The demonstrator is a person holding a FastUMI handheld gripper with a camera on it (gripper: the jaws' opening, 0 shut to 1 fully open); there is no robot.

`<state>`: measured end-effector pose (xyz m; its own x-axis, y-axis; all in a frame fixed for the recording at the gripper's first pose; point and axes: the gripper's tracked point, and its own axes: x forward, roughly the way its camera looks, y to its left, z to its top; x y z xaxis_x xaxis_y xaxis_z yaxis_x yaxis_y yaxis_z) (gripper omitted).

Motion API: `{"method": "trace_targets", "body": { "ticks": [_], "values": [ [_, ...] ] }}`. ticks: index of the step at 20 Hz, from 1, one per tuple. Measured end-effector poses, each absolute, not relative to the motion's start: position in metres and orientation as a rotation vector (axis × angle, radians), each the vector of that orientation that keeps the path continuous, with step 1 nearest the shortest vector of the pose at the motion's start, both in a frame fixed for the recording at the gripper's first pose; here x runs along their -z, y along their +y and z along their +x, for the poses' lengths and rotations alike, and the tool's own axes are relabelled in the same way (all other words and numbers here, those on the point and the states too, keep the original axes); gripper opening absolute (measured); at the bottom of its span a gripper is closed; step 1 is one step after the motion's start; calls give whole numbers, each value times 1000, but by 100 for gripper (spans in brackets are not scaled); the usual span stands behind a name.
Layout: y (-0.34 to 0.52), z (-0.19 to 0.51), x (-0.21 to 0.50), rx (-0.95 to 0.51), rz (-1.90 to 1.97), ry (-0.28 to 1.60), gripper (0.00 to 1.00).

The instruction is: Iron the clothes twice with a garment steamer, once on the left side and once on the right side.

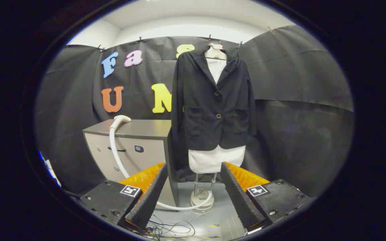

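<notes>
Straight ahead of the gripper, beyond its fingertips at about 12 o'clock, hangs the one garment in the booth: a dark jacket of matte, softly napped cloth, with a notched lapel, two small round buttons down the front and two patch pockets. It is dressed on one white mannequin torso, whose smooth pale fabric shows at the neckline and below the jacket's hem; the torso stands on a thin metal pole with a round white base on the grey floor.

At about 10 o'clock from the fingers lies the single garment steamer head, a white, rounded, curved nozzle resting on top of the cabinet. One white ribbed hose runs from it down the cabinet's front and sweeps in a long curve along the floor toward the round base.

The one cabinet is boxy, with a dark flat top and light drawer fronts, just left of the jacket and touching it in this view.

The gripper's two fingers are spread wide and hold nothing; each is a wedge faced with ridged, foam-like padding, and each carries one square printed marker on its block. The mannequin's lower part and pole show in the gap between them, well beyond.

Thin dark cables lie loosely tangled on the floor at 6 o'clock. Black wrinkled cloth, pinned by small clips along its top, forms the wall behind.
</notes>
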<state>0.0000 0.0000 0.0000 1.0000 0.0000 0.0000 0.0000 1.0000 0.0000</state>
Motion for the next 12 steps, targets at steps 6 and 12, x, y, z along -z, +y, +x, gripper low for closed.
{"method": "trace_targets", "body": {
  "ticks": [6, 12],
  "values": [
    [6, 4, 6, -13, -15, 14, 100],
    [2, 10, -1, -4, 24, 6, 100]
  ]
}}
